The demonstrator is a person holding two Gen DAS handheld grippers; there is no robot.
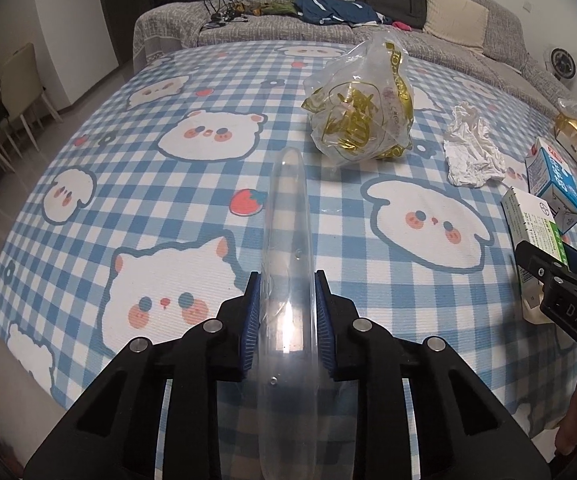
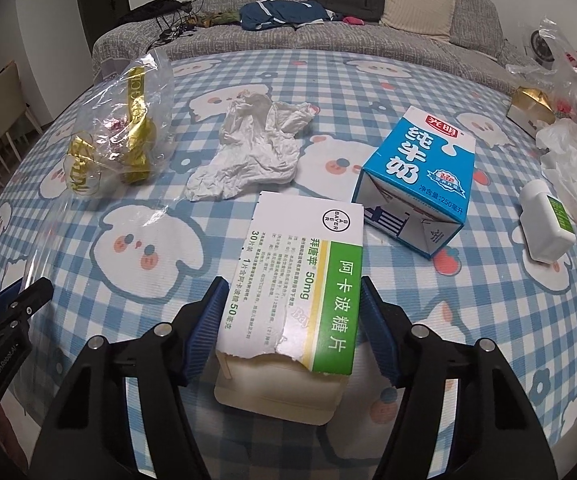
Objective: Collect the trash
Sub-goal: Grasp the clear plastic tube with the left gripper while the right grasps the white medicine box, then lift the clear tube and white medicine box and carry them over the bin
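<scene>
I have the left gripper point(image 1: 288, 304) pinched on a clear plastic tube-shaped piece point(image 1: 286, 240) that sticks out ahead over the blue-and-white checked tablecloth point(image 1: 168, 208). My right gripper point(image 2: 292, 320) brackets the white-and-green torn cardboard medicine box point(image 2: 300, 280) lying near the table's front edge; I cannot tell whether its pads press yet. I judge this the pick-up step: next, firm the box grip, then lift both clear of the blue milk carton point(image 2: 420, 176).
</scene>
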